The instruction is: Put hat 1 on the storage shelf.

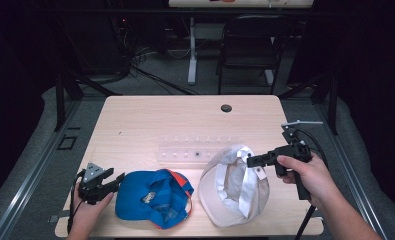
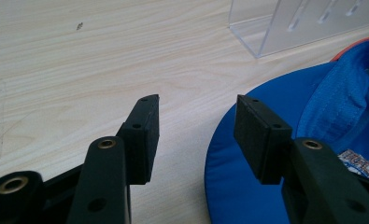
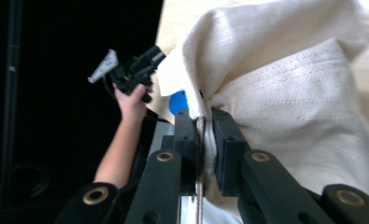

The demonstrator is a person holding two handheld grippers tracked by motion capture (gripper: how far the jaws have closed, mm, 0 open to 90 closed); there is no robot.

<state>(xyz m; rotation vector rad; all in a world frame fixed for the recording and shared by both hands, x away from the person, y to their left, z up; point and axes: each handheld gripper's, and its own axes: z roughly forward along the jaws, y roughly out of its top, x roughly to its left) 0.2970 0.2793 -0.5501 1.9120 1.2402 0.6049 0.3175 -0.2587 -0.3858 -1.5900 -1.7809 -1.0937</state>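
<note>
High view: two caps, blue cap (image 1: 152, 197) and white cap (image 1: 232, 187).

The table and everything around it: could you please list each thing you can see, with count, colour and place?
white cap: one, cream white, near right of the table, its edge pinched and lifted.
blue cap: one, blue with orange trim, near left, lying inside up.
clear rack: one, see-through plastic, mid-table behind the caps.
table: one, pale wood.
chair: one, black, on the floor beyond the table.
left gripper: one, black, jaws open at the blue cap's brim, nothing between them.
right gripper: one, black, shut on the white cap's edge.
hands: two, one on each gripper.
</note>
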